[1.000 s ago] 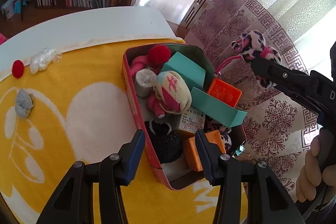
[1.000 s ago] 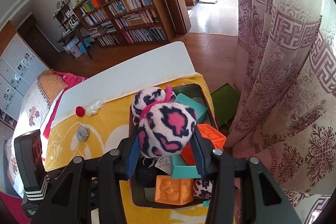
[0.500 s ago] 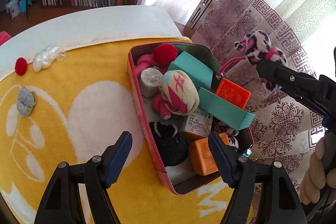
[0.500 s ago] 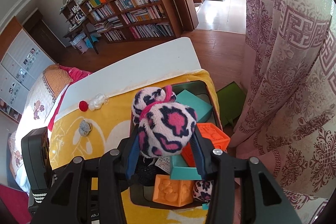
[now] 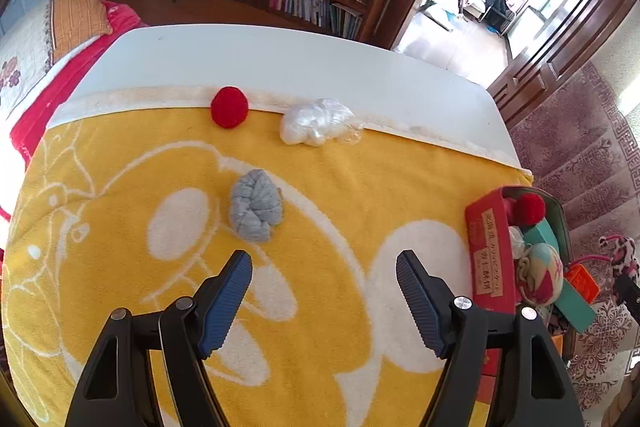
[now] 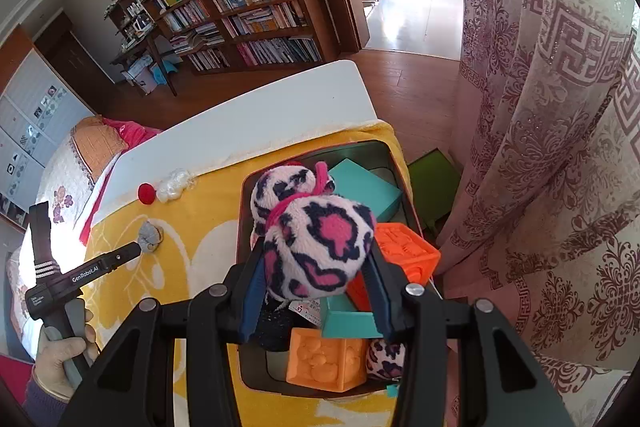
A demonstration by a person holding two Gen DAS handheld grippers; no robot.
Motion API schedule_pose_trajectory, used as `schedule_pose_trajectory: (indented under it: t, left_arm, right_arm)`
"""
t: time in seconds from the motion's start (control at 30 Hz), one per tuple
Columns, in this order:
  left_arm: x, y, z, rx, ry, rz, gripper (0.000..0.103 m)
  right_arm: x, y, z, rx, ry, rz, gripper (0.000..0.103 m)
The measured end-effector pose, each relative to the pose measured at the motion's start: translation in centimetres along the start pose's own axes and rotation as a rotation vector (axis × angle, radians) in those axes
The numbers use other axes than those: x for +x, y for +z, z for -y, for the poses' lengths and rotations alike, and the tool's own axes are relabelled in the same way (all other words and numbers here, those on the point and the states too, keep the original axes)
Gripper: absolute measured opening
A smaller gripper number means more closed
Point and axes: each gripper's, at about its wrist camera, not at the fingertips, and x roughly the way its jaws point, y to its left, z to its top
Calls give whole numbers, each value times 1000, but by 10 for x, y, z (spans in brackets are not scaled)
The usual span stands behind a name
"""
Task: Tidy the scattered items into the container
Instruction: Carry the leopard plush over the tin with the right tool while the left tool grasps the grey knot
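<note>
My left gripper [image 5: 324, 281] is open and empty over the yellow blanket [image 5: 320, 187], just short of a grey rolled sock [image 5: 256, 205]. Farther off lie a red pompom [image 5: 229, 106] and a white plastic bundle [image 5: 316, 123]. The red tin [image 5: 486, 251] sits at the right edge, full of toys. My right gripper [image 6: 318, 281] is shut on a pink and black spotted plush toy [image 6: 320, 247], held above the tin [image 6: 244, 223]. The grey sock [image 6: 150, 237], red pompom [image 6: 147, 193] and white bundle [image 6: 174, 179] also show in the right wrist view.
The tin holds orange blocks [image 6: 326, 361], teal boxes [image 6: 366, 189] and a striped ball [image 5: 540, 279]. A patterned curtain [image 6: 540, 147] hangs close on the right. The white table edge [image 5: 280, 55] runs beyond the blanket, with a bed [image 5: 48, 39] on the left.
My left gripper opened wide and swung left from over the tin to the blanket near the grey sock. The right gripper kept still with the plush toy.
</note>
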Motion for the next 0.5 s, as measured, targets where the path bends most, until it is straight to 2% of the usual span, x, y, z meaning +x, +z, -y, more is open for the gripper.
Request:
schedule_pose_trajectory:
  t: [0.17, 0.43, 0.5]
  left_arm:
    - [24, 19, -29, -11, 38, -17, 76]
    - [68, 31, -40, -11, 53, -75, 76]
    - [76, 32, -40, -1, 70, -80, 70]
  right_arm:
    - [1, -1, -9, 0, -25, -3, 49]
    - [5, -3, -10, 26, -73, -12, 49]
    - [6, -4, -8, 29, -85, -14, 49]
